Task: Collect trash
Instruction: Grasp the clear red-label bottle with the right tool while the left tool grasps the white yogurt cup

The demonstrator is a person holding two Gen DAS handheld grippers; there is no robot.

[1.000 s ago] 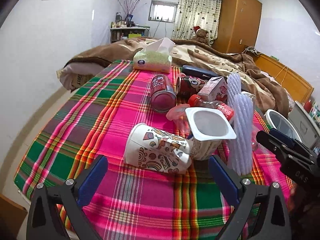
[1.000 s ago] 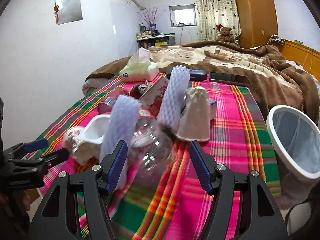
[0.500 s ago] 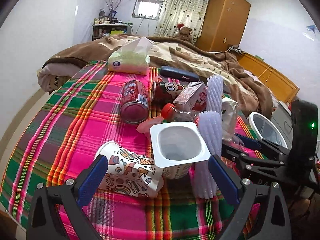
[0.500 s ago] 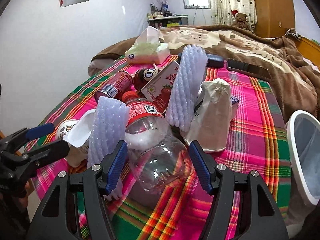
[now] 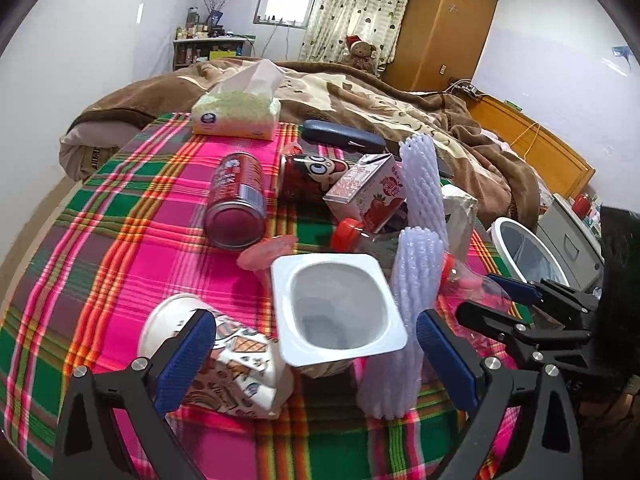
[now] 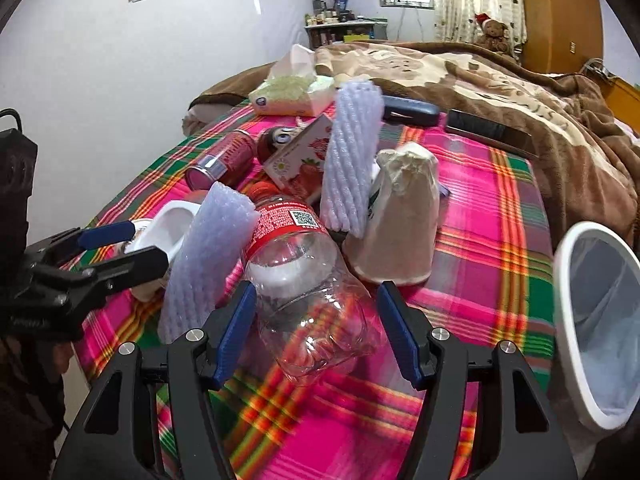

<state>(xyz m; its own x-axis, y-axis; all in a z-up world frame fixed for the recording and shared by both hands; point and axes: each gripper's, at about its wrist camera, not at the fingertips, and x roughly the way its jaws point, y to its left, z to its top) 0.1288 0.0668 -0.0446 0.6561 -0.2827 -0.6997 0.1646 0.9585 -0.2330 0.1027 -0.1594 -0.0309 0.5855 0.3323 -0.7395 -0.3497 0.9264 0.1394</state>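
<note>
one qr code shows on the bottle's red label.

Not much readable text here tbh. The clear plastic bottle has a red label with a QR code on it, but the white print beside the code is too small to make out. The strawberry carton and the red can both carry print, all too blurry to read.
</note>
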